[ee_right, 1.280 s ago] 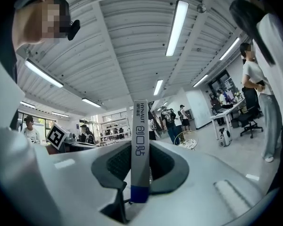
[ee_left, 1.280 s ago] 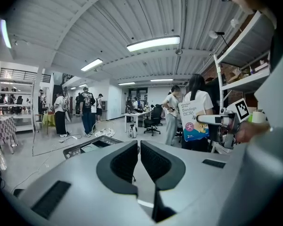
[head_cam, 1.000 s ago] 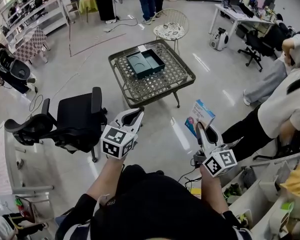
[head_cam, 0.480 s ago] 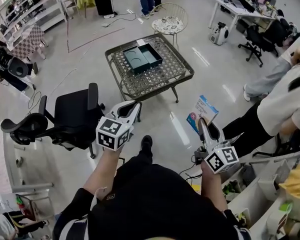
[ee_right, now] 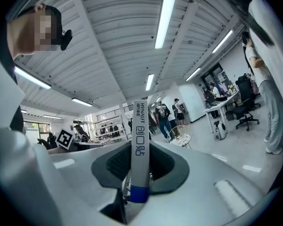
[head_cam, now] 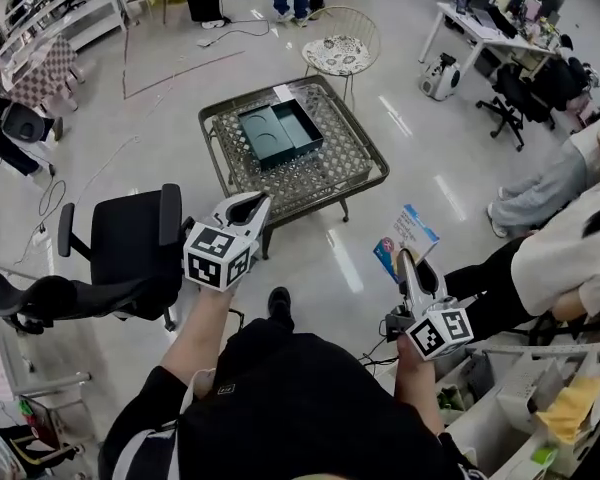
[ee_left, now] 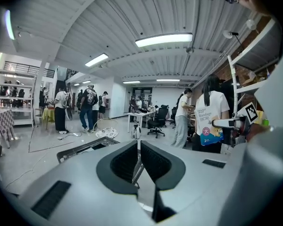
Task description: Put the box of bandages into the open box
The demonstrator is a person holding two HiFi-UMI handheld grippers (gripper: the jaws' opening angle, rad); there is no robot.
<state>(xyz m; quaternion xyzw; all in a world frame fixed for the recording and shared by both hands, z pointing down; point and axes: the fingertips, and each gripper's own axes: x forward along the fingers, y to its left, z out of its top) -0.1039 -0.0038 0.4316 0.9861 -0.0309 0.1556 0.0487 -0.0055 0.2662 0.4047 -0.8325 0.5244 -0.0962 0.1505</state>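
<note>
The right gripper [head_cam: 406, 260] has its fingers clenched on the box of bandages [head_cam: 407, 238]: in the right gripper view the 2 dark pads press on both flat faces of the box, which stands edge-on between them, its narrow white side with a blue band at the lower end toward the camera. The jaws stand only as far apart as the box is thick. From the head view the box is light blue and white, gripped at its lower edge and sticking up and away from the person, over the floor off the table's [head_cam: 372, 175] near right edge and well apart from it.

The left gripper [head_cam: 260, 204] holds nothing. In the left gripper view its 2 pads are drawn together to a thin slit with nothing between them, and it touches nothing.

The open box [head_cam: 275, 133], dark green, lies on the wire-mesh table along its far left edge, showing 2 shallow halves side by side.

Counted: 2 grippers, 1 box of bandages, 1 open box, 1 table. 1 black office chair [head_cam: 130, 248] stands on the floor just left of the left gripper, and 1 round wire chair [head_cam: 342, 53] stands beyond the table's far corner
</note>
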